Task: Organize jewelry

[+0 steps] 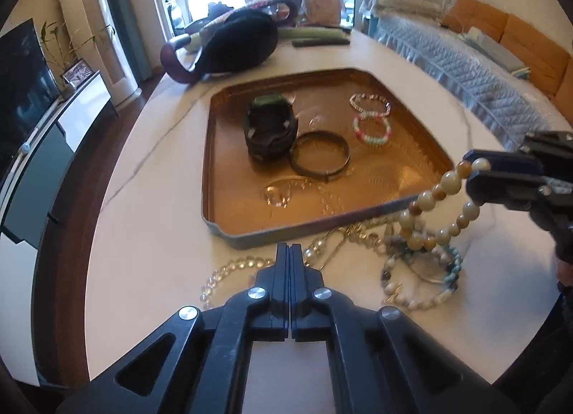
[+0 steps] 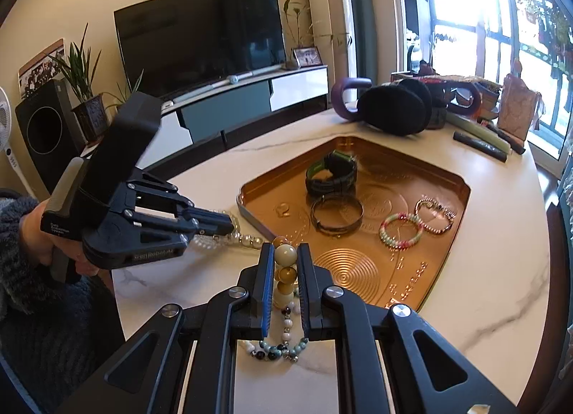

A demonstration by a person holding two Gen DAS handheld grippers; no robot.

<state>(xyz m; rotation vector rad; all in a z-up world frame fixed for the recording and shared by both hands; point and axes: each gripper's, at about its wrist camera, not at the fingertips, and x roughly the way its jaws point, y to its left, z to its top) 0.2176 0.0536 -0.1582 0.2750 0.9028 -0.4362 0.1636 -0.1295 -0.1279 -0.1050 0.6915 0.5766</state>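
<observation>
Jewelry lies partly sorted in a shallow copper-toned metal tray [image 1: 222,149] with embossed rings, on a white marble-veined table [image 1: 143,220]: a dark strap watch [image 1: 270,127] at the tray's 11 o'clock, a thin metal bangle [image 1: 318,156] beside it, two small beaded bracelets [image 1: 370,117] at 2 o'clock. Loose strands, one of clear glassy beads [image 1: 222,276], lie just outside the rim at 6 o'clock. Right gripper [image 2: 285,260] pinches a bracelet of round cream and amber beads [image 2: 285,254], lifted above that heap. Left gripper [image 1: 289,249] has its jaws pressed together; whether it nips the clear beads cannot be told. Only the right view shows the television [image 2: 200,38]; only the left shows the quilted sofa [image 1: 465,67].
</observation>
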